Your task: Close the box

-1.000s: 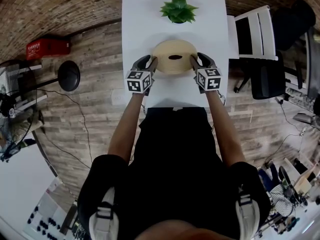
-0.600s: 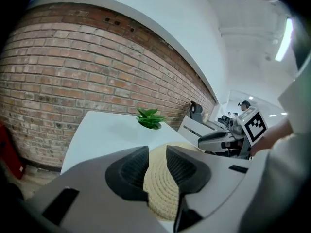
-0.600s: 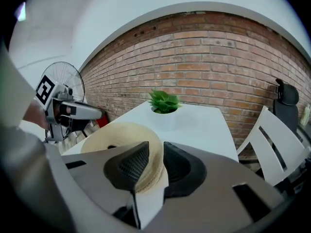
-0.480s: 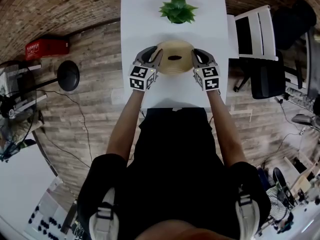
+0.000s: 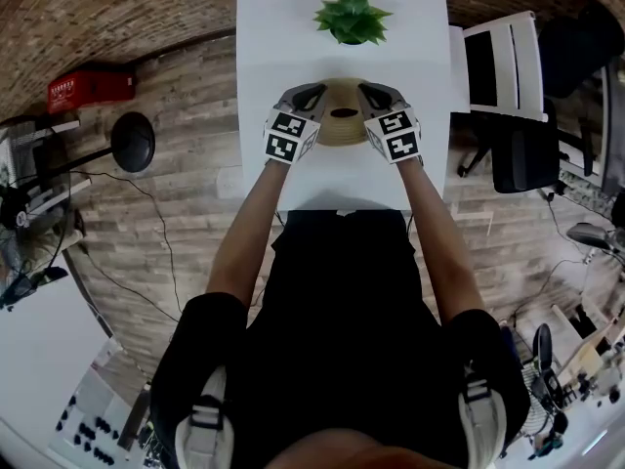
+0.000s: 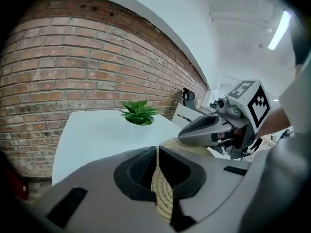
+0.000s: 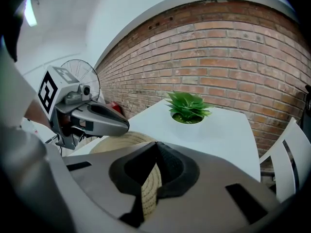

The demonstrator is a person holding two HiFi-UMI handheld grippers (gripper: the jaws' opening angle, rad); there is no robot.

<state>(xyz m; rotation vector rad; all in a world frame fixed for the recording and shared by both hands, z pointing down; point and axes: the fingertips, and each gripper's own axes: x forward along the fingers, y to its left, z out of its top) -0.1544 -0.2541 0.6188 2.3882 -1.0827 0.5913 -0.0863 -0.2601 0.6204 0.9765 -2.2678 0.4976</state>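
A round woven rope lid (image 5: 342,127) with a dark slot in its middle is over the white table (image 5: 273,27), between my two grippers. My left gripper (image 5: 314,96) is at its left rim; in the left gripper view the jaws (image 6: 158,152) are closing, and the pads pinch the coiled rope rim (image 6: 163,195). My right gripper (image 5: 369,94) is at the right rim, and in its own view (image 7: 155,149) it is shut on the rope edge (image 7: 148,188). Each gripper shows in the other's view, the right gripper (image 6: 209,130) and the left gripper (image 7: 97,120). What lies under the lid is hidden.
A green potted plant (image 5: 350,16) stands at the far end of the table, beyond the lid. A white chair (image 5: 498,62) and a dark chair (image 5: 527,149) stand to the right. A red case (image 5: 93,86) lies on the wooden floor at left.
Both grippers swung in from the lid's sides onto its rim and their jaws closed on it. The lid now looks smaller and sits slightly farther from me.
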